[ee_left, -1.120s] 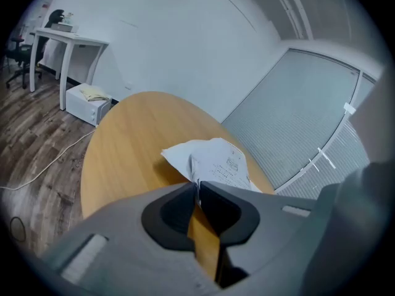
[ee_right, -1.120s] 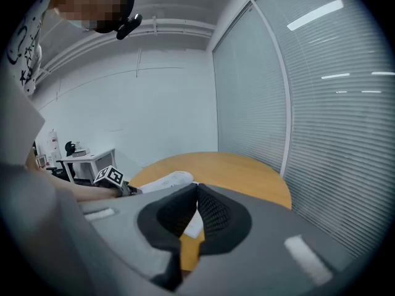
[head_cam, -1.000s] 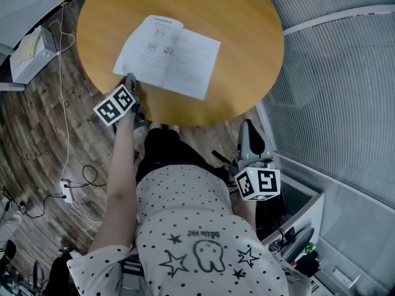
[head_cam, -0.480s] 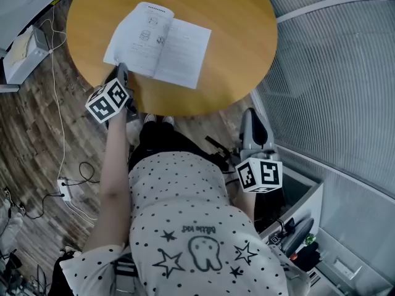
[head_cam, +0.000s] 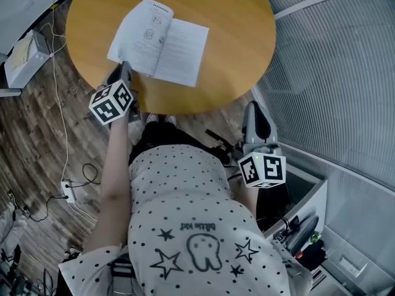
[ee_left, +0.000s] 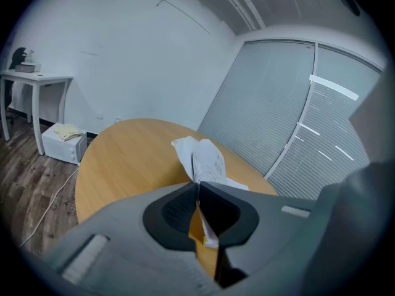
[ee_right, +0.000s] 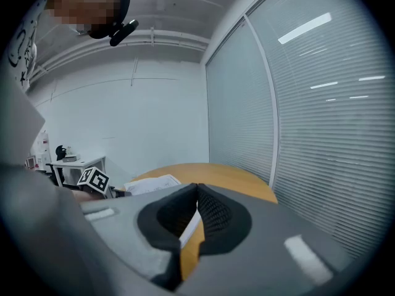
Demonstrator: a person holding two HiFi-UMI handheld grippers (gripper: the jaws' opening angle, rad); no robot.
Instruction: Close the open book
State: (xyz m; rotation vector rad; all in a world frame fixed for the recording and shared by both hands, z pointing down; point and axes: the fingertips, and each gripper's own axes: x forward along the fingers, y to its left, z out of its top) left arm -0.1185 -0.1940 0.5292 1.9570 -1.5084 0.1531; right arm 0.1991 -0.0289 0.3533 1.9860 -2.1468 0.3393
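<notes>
Head view looks down on a round orange-brown wooden table, with the open white paper book lying on its left part, near the person's edge. At the book's near left corner the left gripper has its jaws pinched on the left page, which curls up off the table. Off the table's near right edge the right gripper hangs, jaws pressed together, empty.

The book was thin, matt white paper; the table smooth, satin-finished wood. Pads on my left gripper were matt black, finely ribbed; the floor dull wood-grain planks.
</notes>
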